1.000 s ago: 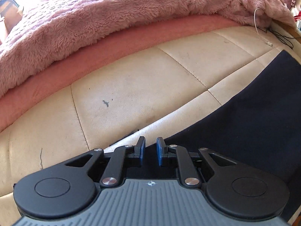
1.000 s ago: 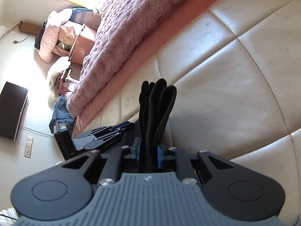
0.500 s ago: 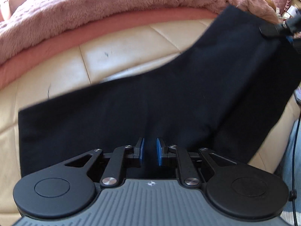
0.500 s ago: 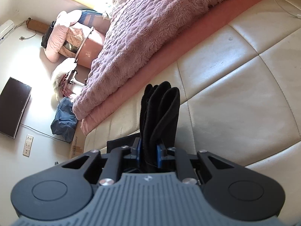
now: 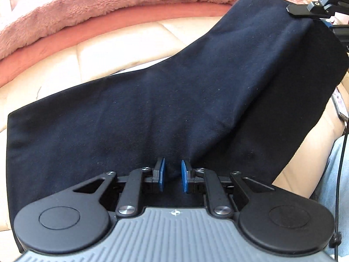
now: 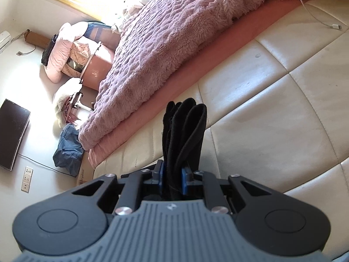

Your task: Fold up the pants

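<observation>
Dark navy pants hang as a spread panel over the cream leather cushion, w/ one upper corner pinched by the right gripper at the far side nearest the pink fleece blanket. Right gripper is clamped on a bunched fold of the pants, which sticks up betw. its blue pads above the cushion. Left gripper sits at the pants' lower edge over the cushion, blue pads narrowly apart w/ dark fabric betw. them; cannot tell if they actually press it.
</observation>
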`<state>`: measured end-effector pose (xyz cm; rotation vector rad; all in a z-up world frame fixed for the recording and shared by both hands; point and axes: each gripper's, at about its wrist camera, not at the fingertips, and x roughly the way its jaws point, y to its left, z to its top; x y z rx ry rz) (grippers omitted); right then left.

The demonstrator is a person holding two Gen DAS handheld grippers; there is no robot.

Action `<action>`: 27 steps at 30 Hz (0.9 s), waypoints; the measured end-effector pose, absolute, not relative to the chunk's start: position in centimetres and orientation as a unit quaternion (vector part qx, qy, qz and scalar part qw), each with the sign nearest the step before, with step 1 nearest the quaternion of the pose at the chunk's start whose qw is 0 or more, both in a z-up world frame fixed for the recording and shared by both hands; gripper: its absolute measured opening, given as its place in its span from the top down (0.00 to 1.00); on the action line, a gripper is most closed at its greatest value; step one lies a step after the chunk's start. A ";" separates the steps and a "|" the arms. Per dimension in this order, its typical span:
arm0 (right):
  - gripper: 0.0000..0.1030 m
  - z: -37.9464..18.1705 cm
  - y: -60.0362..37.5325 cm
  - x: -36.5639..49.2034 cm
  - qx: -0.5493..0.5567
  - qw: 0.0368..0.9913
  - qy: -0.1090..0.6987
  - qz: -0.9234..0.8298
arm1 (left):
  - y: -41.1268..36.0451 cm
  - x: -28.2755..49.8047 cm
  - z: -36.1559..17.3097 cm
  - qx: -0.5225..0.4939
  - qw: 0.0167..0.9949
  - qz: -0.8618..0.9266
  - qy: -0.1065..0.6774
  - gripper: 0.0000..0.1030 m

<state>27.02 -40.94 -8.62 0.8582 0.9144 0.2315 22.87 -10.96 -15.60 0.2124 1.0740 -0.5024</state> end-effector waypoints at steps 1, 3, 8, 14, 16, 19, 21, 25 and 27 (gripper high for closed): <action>0.89 -8.6 -41.2 26.9 0.402 0.803 0.426 0.105 | -11.1 22.9 -15.5 0.098 0.824 -0.238 0.504 0.84; 0.89 -8.4 -41.3 26.7 0.403 0.803 0.426 0.103 | -10.5 22.9 -15.2 0.079 0.827 -0.238 0.504 0.84; 0.89 -6.8 -39.8 26.9 0.393 0.803 0.432 0.117 | -5.7 23.9 -12.7 0.032 0.846 -0.205 0.491 0.83; 0.89 -4.6 -35.0 28.6 0.367 0.804 0.443 0.150 | 3.7 25.7 -10.0 -0.007 0.870 -0.110 0.481 0.83; 0.89 -4.3 -33.1 29.5 0.362 0.802 0.447 0.161 | 6.5 26.6 -10.2 -0.031 0.862 -0.092 0.497 0.83; 0.89 -4.3 -30.0 30.9 0.359 0.795 0.457 0.172 | 10.1 26.6 -11.0 -0.080 0.851 -0.073 0.514 0.81; 0.89 -4.8 -27.7 31.8 0.358 0.790 0.465 0.179 | 12.0 26.2 -12.1 -0.113 0.834 -0.071 0.535 0.79; 0.89 -6.2 -22.6 33.8 0.354 0.775 0.486 0.193 | 13.6 26.0 -14.4 -0.159 0.809 -0.073 0.562 0.78; 0.89 -7.3 -20.0 34.6 0.349 0.769 0.499 0.192 | 13.8 26.0 -15.2 -0.175 0.803 -0.079 0.564 0.78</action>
